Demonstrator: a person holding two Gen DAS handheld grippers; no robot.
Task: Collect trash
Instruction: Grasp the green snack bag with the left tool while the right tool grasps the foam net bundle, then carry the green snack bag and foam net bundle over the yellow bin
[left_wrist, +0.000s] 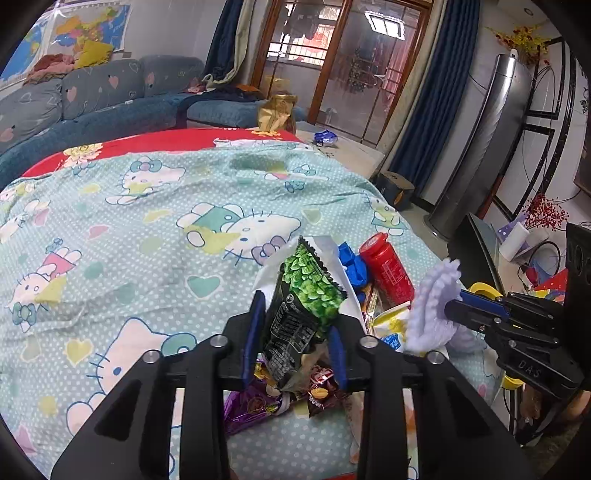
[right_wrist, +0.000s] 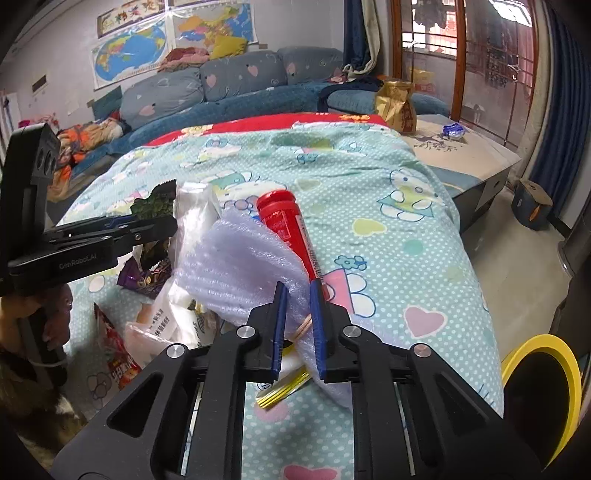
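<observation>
Left gripper (left_wrist: 295, 332) clamped on a green-and-black foil snack wrapper (left_wrist: 306, 295) above the cartoon-print bedsheet (left_wrist: 147, 221), red cylindrical canister (right_wrist: 291, 229) lain beside, right gripper (right_wrist: 297, 325) pinched, seemingly, on a pale lilac foam sheet (right_wrist: 236, 266).

A heap of wrappers (left_wrist: 295, 391) lies at the near edge of the cloth-covered table (left_wrist: 147, 206). The tube (right_wrist: 291, 229) lies at its right side. A sofa (right_wrist: 236, 81) stands behind the table, and a bin (right_wrist: 543, 391) sits beside its near right corner.
</observation>
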